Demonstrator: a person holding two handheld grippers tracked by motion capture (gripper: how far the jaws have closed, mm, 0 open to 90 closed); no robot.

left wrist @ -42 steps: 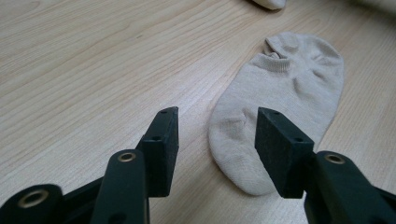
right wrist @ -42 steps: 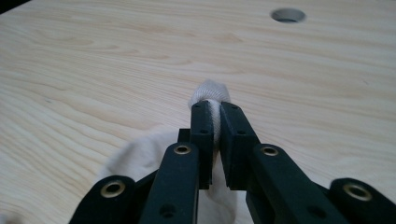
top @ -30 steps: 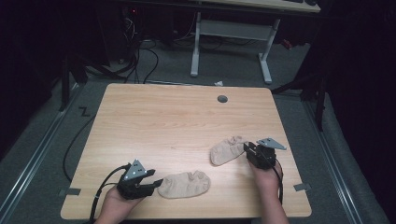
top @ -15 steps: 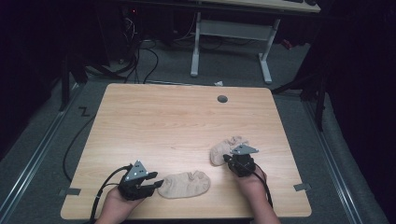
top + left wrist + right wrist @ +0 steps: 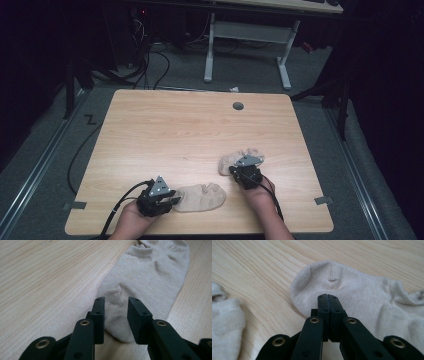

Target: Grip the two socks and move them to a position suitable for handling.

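Right claw (image 5: 328,298) has slid in along tabletop (image 5: 190,130), now clenched on far sock (image 5: 362,292). Left claw (image 5: 115,305) has just been closing, straddles near sock (image 5: 147,275), not yet pinching. Pairing likely next.

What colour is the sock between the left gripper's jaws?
Plain beige sock, no pattern; the left gripper view shows it best.

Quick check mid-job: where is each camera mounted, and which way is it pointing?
High view: above the person's side, looking forward and down at the table; both hands and claws show.
Left gripper view: on the left claw, looking along the near sock.
Right gripper view: on the right claw, shut on the far sock.
Shared: both socks also lie in the high view.
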